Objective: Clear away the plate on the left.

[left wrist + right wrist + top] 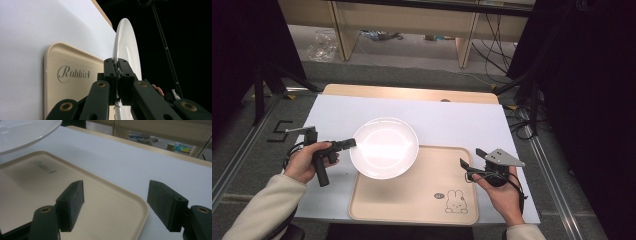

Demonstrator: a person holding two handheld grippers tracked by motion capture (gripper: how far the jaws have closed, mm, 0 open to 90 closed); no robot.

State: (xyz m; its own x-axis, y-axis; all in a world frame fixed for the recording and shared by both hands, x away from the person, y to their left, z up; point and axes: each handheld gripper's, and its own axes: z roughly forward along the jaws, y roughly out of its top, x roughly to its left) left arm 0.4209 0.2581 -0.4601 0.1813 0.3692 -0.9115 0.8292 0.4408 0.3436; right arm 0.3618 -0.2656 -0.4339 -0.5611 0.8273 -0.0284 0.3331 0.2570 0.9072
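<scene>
The left gripper [353,143] is clamped on the left rim of the plate [384,147], holding it above the tray [422,192] at its upper-left corner. The right gripper [473,160] rests beside the tray's right edge, jaws apart and empty.

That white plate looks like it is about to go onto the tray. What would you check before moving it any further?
1. Left claw shut on the rim of the white plate: ok, its pads pinch the edge in the left gripper view.
2. Plate held above the beige tray, its shadow on the tray in the right gripper view: ok.
3. Plate level: cannot tell.
4. Landing spot on the tray bare: ok.
5. Right claw open and apart from the plate, over the tray's right side: ok.
6. Tray lying flat on the white table cover: ok.
</scene>
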